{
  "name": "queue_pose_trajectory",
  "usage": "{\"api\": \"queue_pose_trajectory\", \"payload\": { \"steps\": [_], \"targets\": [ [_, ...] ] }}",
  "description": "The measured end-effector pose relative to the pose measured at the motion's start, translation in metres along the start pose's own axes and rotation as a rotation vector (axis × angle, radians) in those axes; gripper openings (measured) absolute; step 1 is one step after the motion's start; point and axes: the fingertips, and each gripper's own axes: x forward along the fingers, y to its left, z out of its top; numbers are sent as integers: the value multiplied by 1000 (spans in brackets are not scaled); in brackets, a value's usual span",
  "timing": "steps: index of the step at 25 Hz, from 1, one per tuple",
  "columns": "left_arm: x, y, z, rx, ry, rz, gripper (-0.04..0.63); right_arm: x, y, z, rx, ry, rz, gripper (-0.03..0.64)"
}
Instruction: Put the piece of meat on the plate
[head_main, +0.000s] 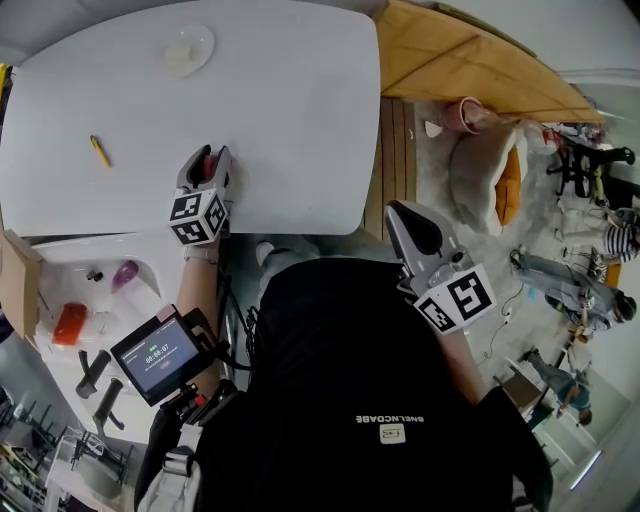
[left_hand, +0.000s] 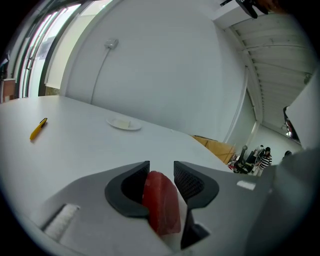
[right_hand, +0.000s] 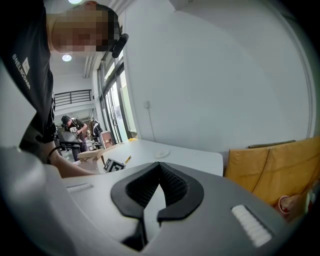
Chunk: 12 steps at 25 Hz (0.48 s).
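With left claw (left_hand: 161, 164) clenched on red piece of meat (left_hand: 161, 202), hovers over near edge of white tabletop (left_hand: 75, 150), well apart from plate (left_hand: 123, 123) at far side. Holds right claw (right_hand: 160, 166) pinched together, empty, beyond tabletop's right edge.

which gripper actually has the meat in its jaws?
The left gripper: the red piece of meat stands between its jaws. The right gripper has its jaw tips together with nothing between them.

Red meat (left_hand: 161, 207) in tool (left_hand: 161, 165), plate (left_hand: 123, 123) apart
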Motion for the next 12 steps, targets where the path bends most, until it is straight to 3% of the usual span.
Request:
{"api": "queue_pose_trajectory", "payload": {
  "steps": [12],
  "targets": [
    [3, -2, -5, 80, 11, -18, 275, -2, 2, -1, -2, -10, -3, 5]
  ]
}}
